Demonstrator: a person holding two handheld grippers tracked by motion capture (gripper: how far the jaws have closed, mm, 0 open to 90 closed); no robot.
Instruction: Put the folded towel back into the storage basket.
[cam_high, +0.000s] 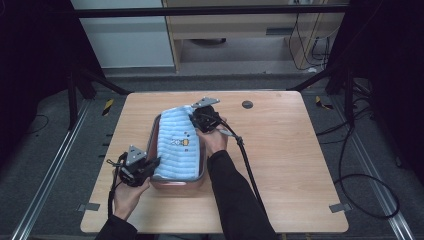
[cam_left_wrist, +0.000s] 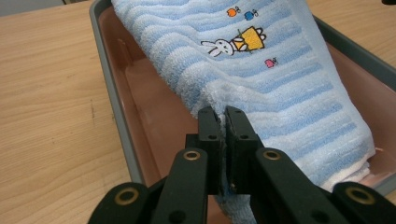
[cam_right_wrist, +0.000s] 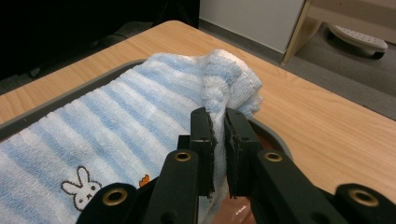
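High view first: I have the blue striped towel (cam_high: 176, 147) stretched lengthwise over the pink tray (cam_high: 177, 184), which sits on the wooden table (cam_high: 280, 165). My left gripper (cam_high: 154, 163) pinches the near corner and my right gripper (cam_high: 196, 118) pinches the far corner.

Left gripper view shows the jaws pressed together on a fold of the towel's (cam_left_wrist: 280, 88) edge, cloth squeezed between the pads, just above the tray's grey rim (cam_left_wrist: 116, 126). Right gripper view shows the same kind of bite on the bunched far corner (cam_right_wrist: 229, 79), which puckers up above the jaws.

I judge the step is laying the towel into the tray. To do it well I would bring both hands down evenly, keep the cloth lightly taut so it doesn't sag sideways over the rim, and part the jaws only once the towel rests on the tray floor.
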